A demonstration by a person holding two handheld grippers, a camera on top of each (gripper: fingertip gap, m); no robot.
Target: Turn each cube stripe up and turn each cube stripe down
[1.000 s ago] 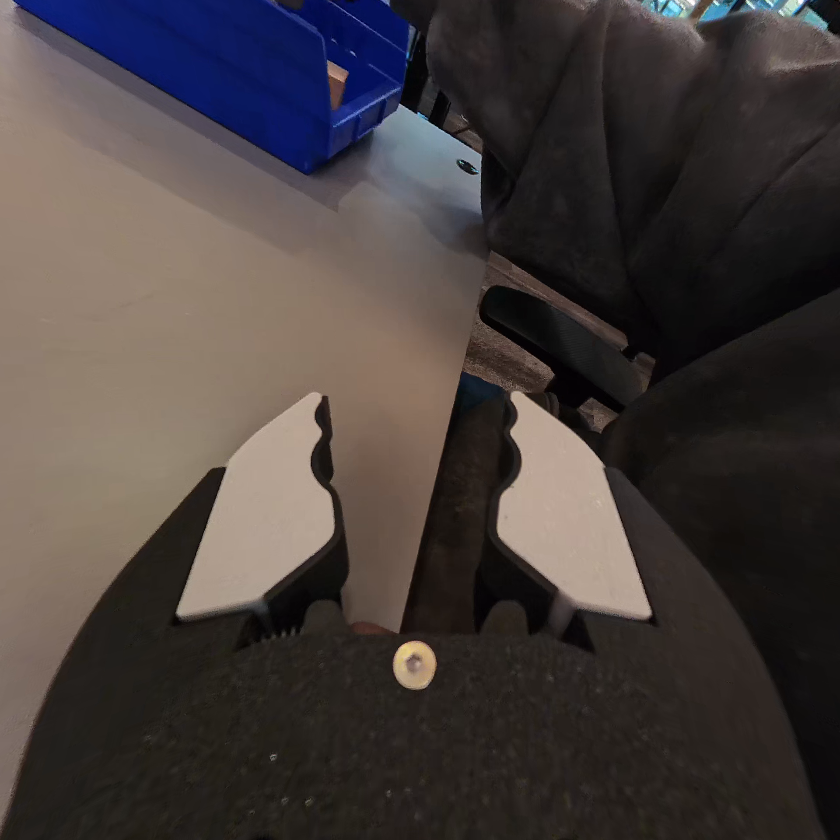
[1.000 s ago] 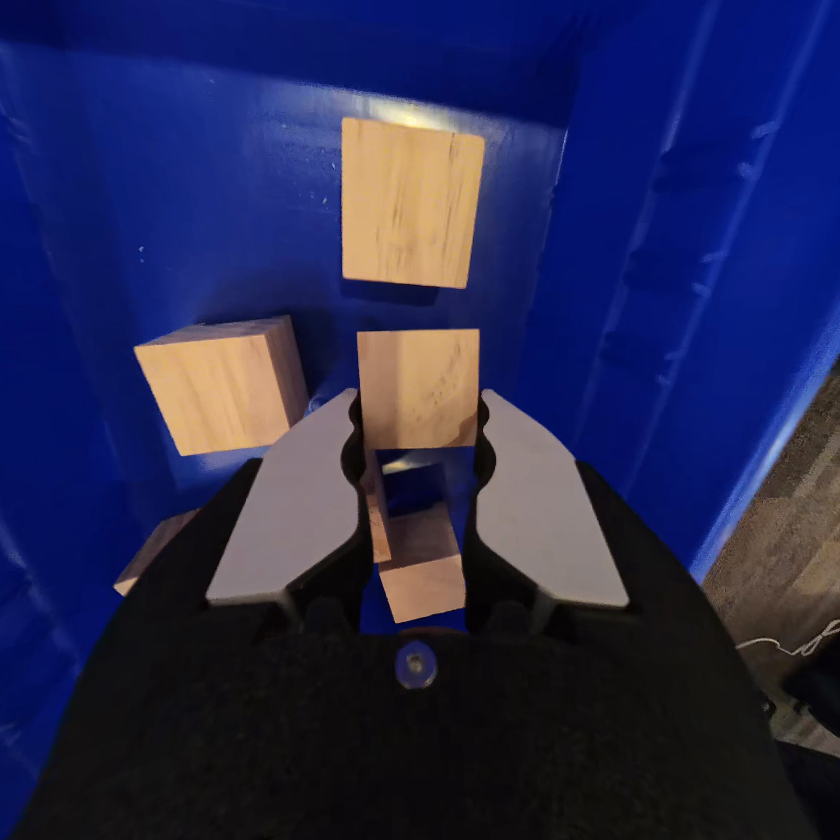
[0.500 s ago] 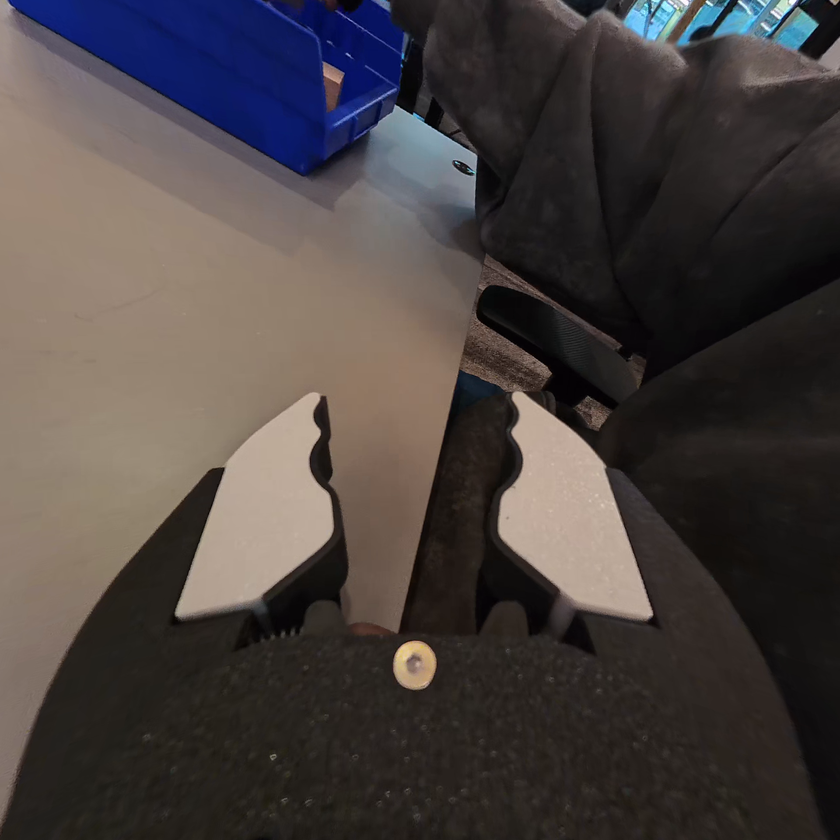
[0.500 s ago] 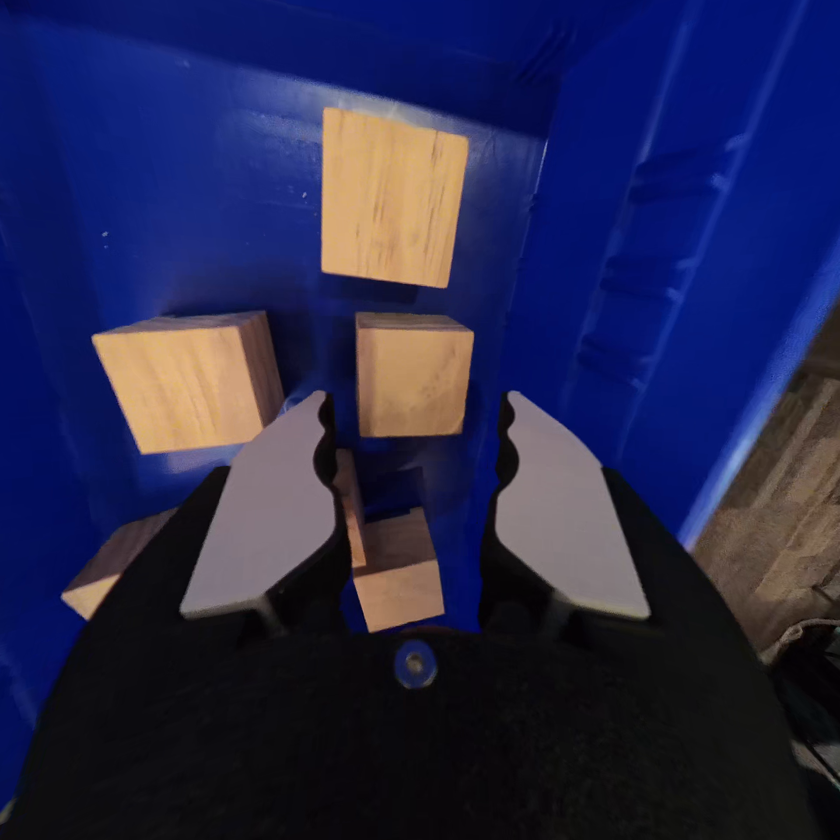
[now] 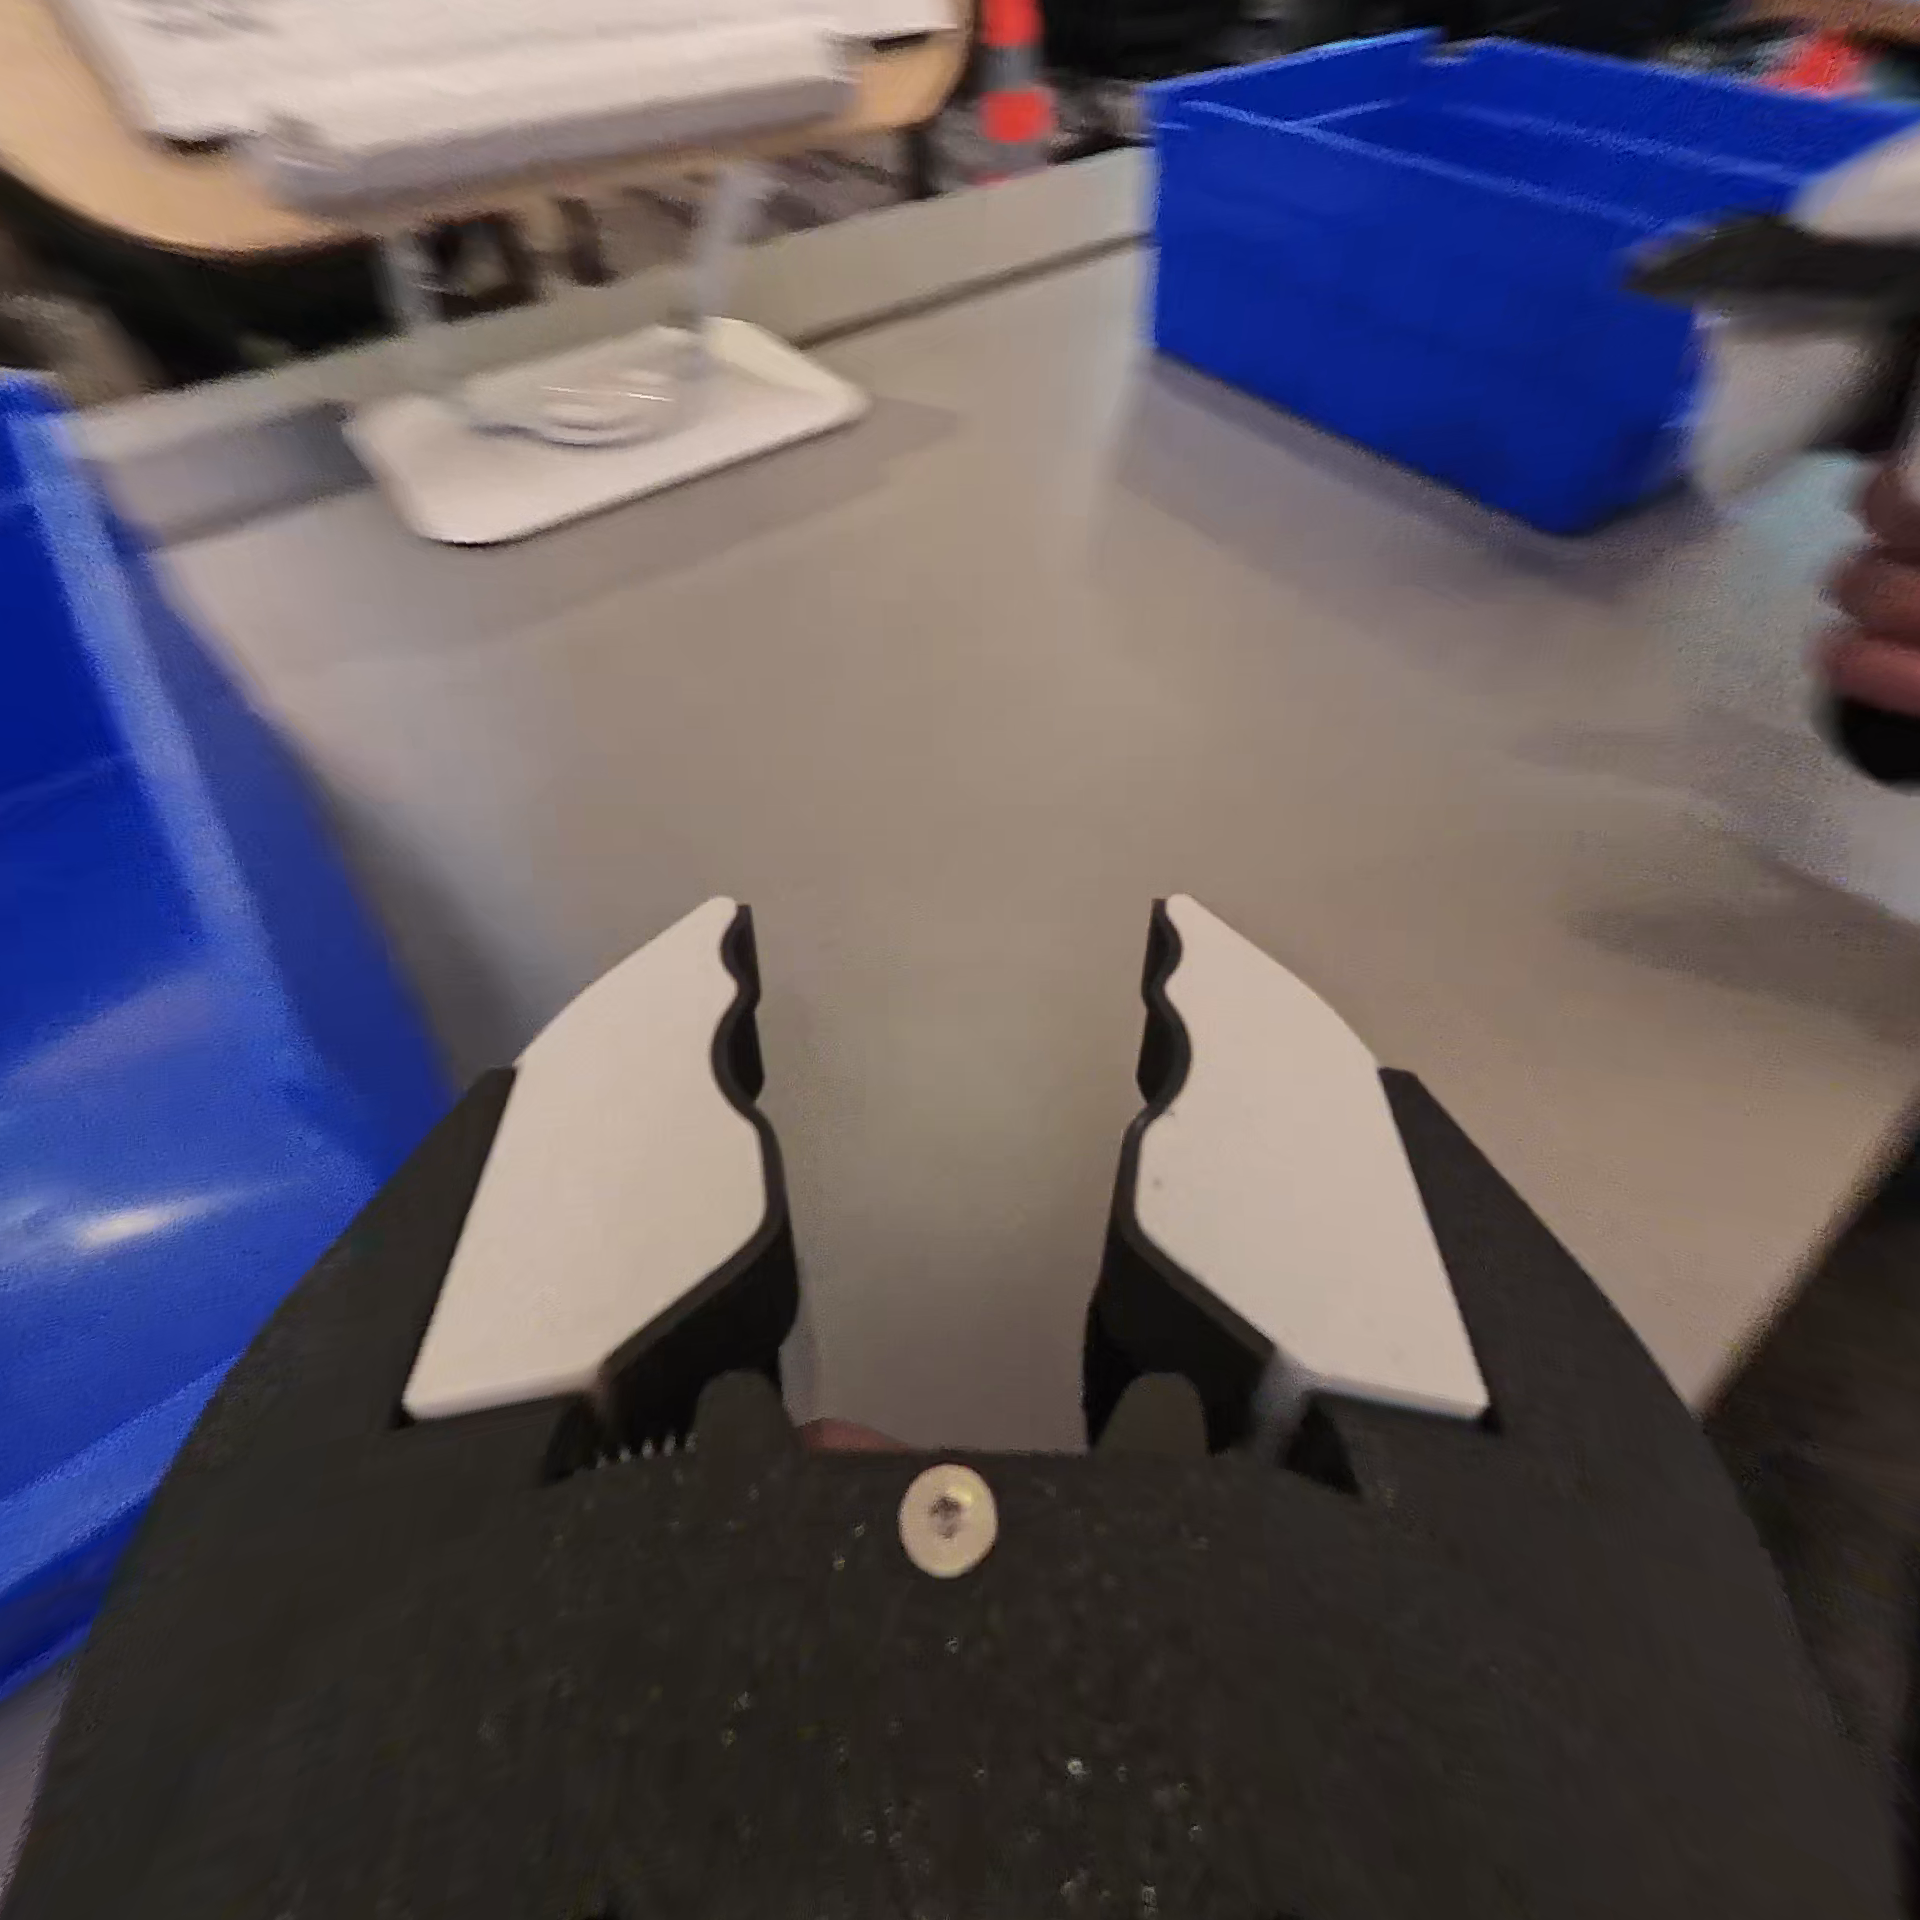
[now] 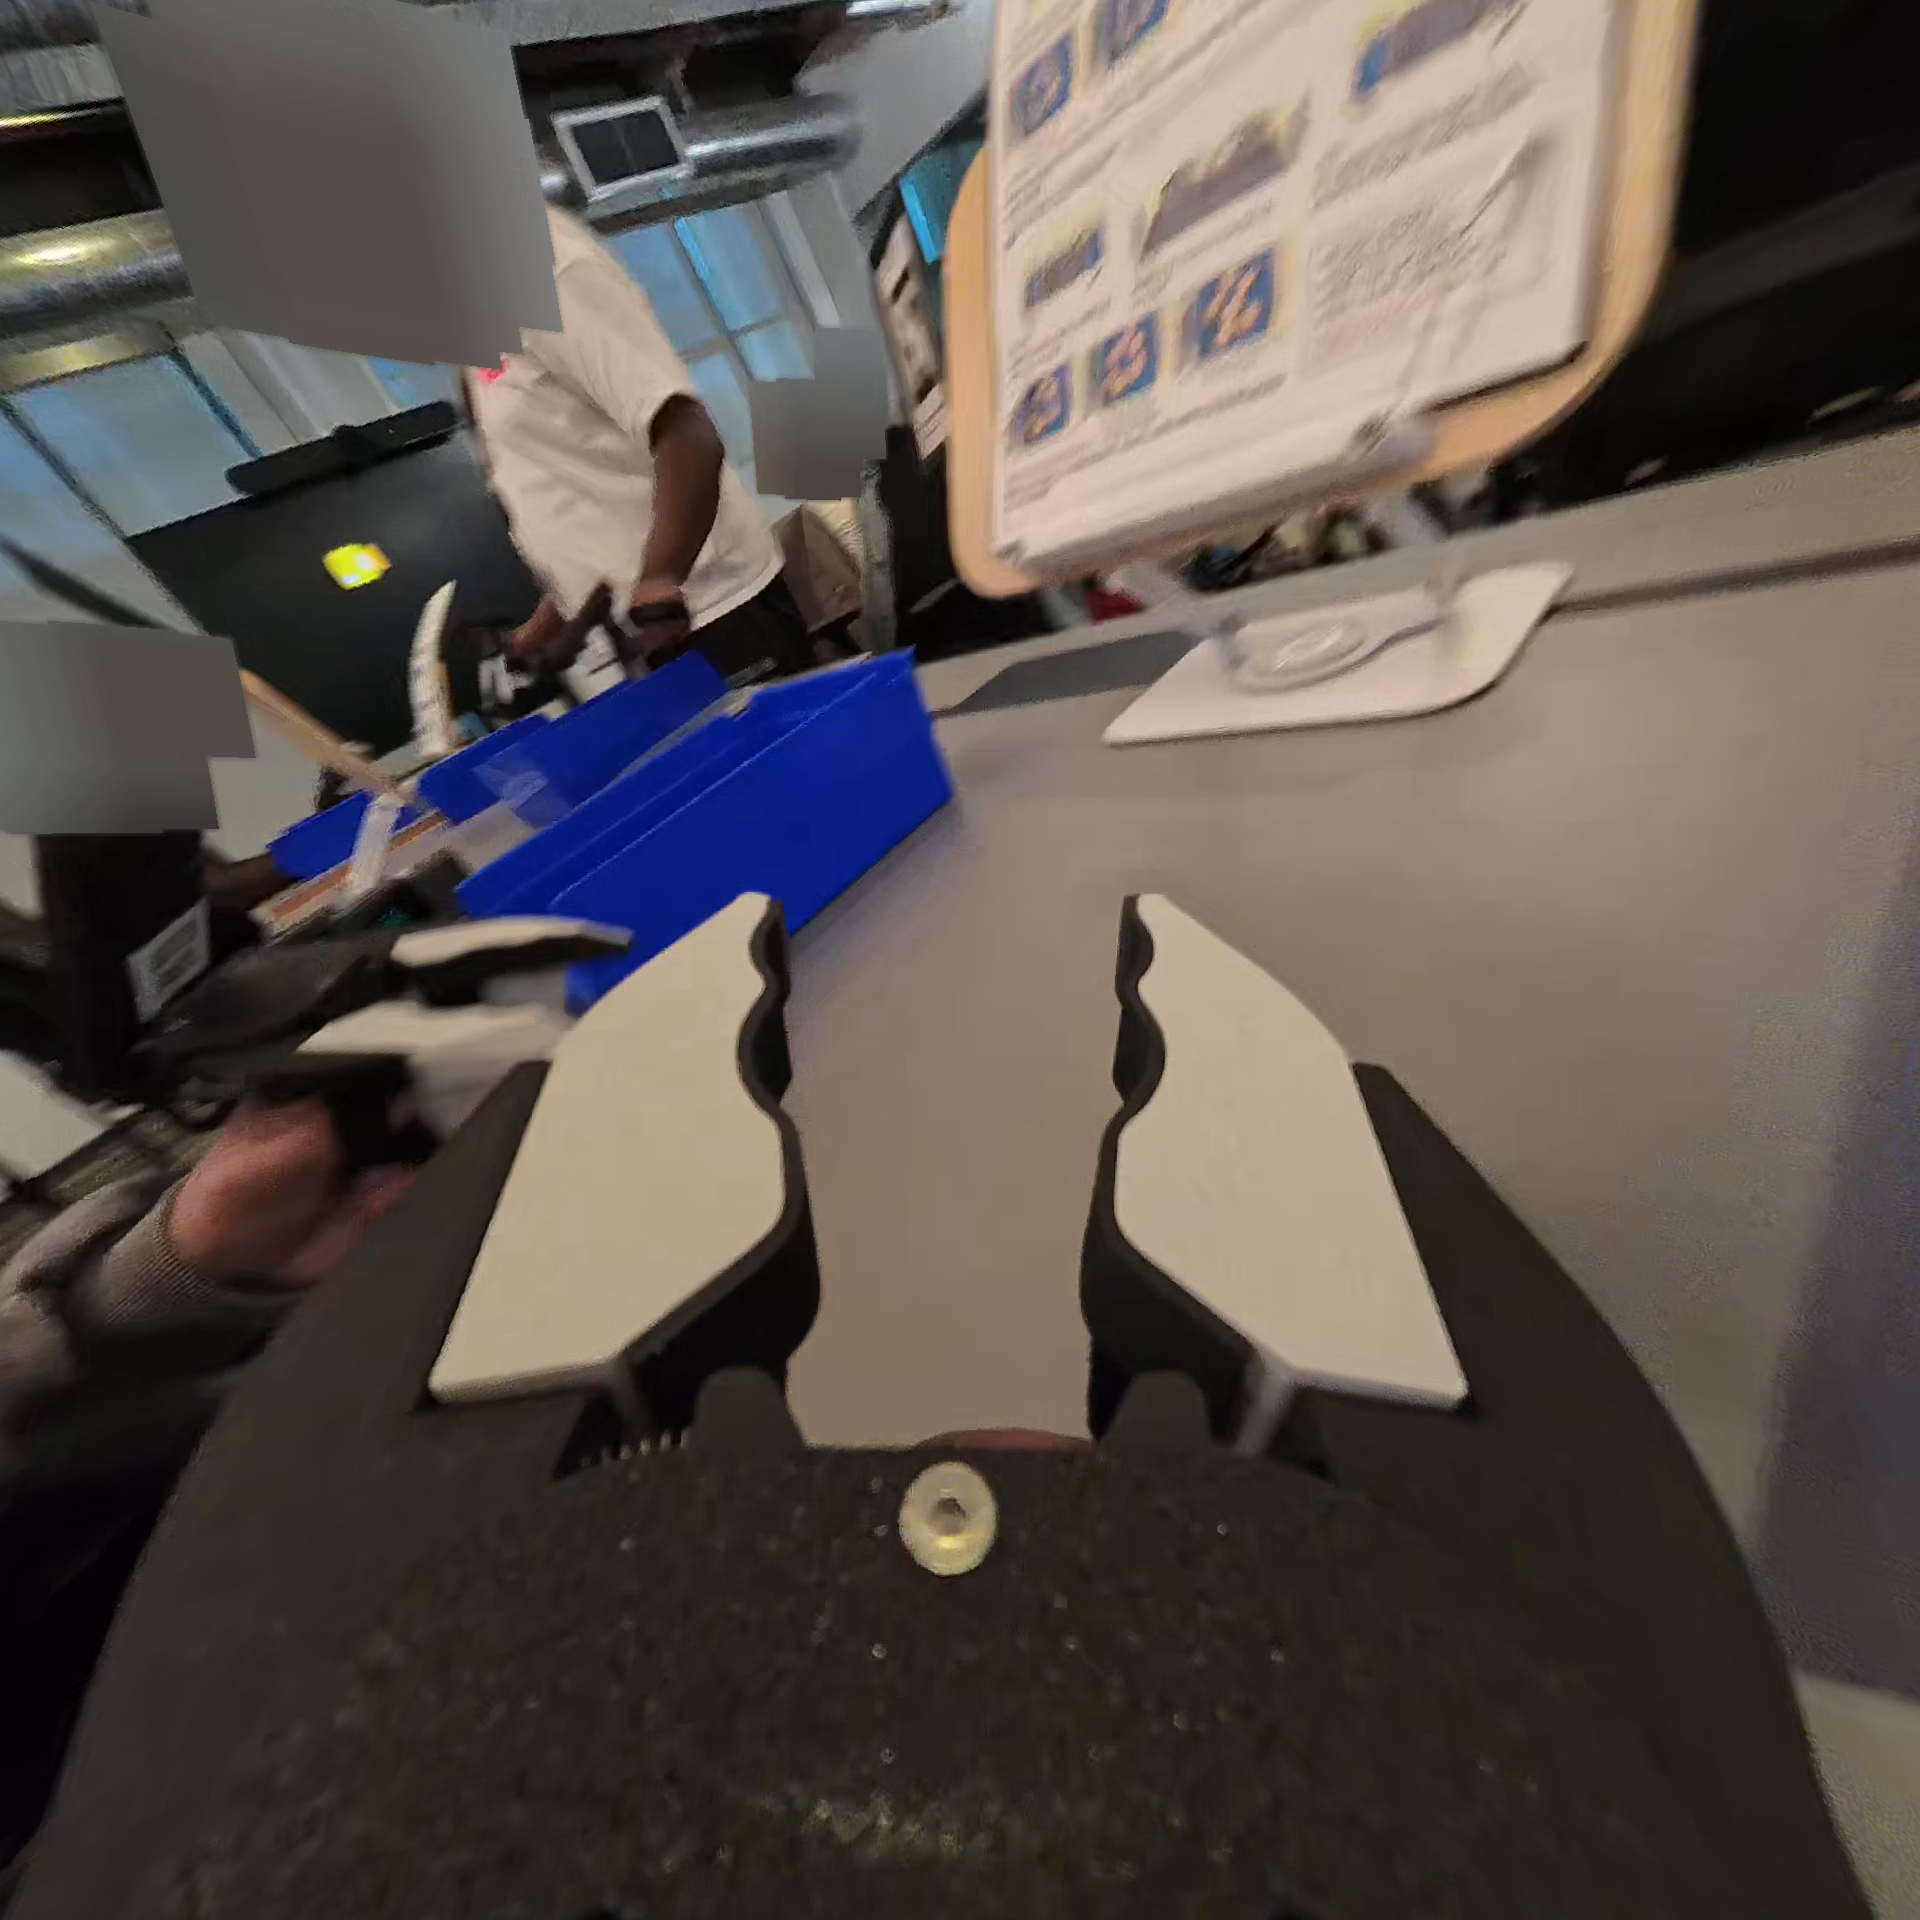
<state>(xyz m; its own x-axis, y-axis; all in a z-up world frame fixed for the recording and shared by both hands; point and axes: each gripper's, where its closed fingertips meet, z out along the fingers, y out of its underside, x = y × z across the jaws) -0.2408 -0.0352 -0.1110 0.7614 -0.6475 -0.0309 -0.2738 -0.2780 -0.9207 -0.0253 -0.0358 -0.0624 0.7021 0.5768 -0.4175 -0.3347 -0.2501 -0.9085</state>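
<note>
No cube shows in either view now. My left gripper (image 5: 945, 914) is open and empty, low over the grey table (image 5: 935, 675). My right gripper (image 6: 953, 904) is open and empty above the same table (image 6: 1351, 883). A blue bin (image 5: 1403, 312) stands at the far right in the left wrist view, with my right gripper (image 5: 1704, 353) blurred beside it. Another blue bin (image 5: 135, 1039) is close on the left. In the right wrist view a blue bin (image 6: 748, 800) lies left of centre, with my left gripper (image 6: 582, 987) held in a hand in front of it. The bins' insides are hidden.
A board with a printed sheet (image 6: 1299, 260) stands on a white base (image 6: 1340, 665) at the back of the table; the base also shows in the left wrist view (image 5: 613, 436). A person in a white shirt (image 6: 603, 457) stands beyond the table. The table's edge runs at lower right (image 5: 1766, 1299).
My right gripper opened off a wooden cube in the blue bin, then pulled out over the table. My left gripper swung from the table edge to face across the table.
</note>
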